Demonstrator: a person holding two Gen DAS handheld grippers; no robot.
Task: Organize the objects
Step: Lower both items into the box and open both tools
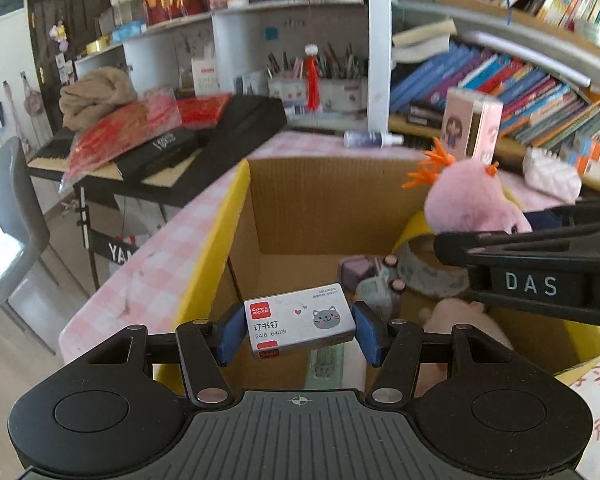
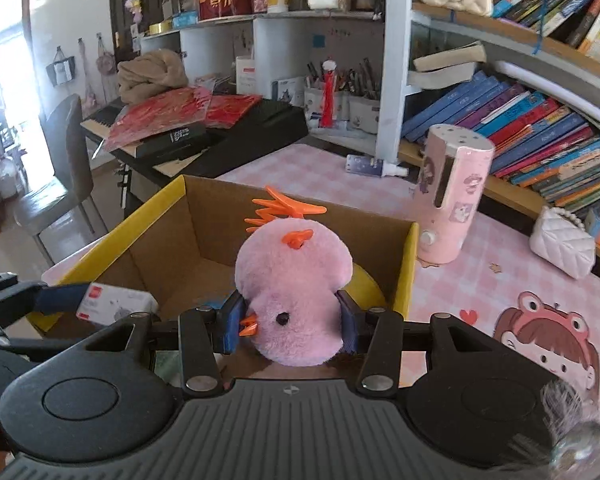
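My left gripper (image 1: 298,330) is shut on a small grey staples box (image 1: 300,322) with a cat drawing, held over the open cardboard box (image 1: 300,208) with yellow flaps. My right gripper (image 2: 290,320) is shut on a pink plush chick (image 2: 292,288) with orange crest and beak, hanging above the same cardboard box (image 2: 204,224). In the left wrist view the pink plush chick (image 1: 468,196) and the right gripper's black body show at the right. In the right wrist view the staples box (image 2: 112,304) shows at the left, in the left gripper's blue pads. A tape roll (image 1: 424,266) and small items lie inside the box.
The box stands on a pink checked tablecloth (image 2: 480,280). A pink cylindrical device (image 2: 452,196) and a white quilted purse (image 2: 562,242) stand to its right. A spray bottle (image 2: 374,166) lies behind. Bookshelves (image 2: 540,136) fill the right; a keyboard (image 2: 220,136) and a chair (image 2: 56,184) stand left.
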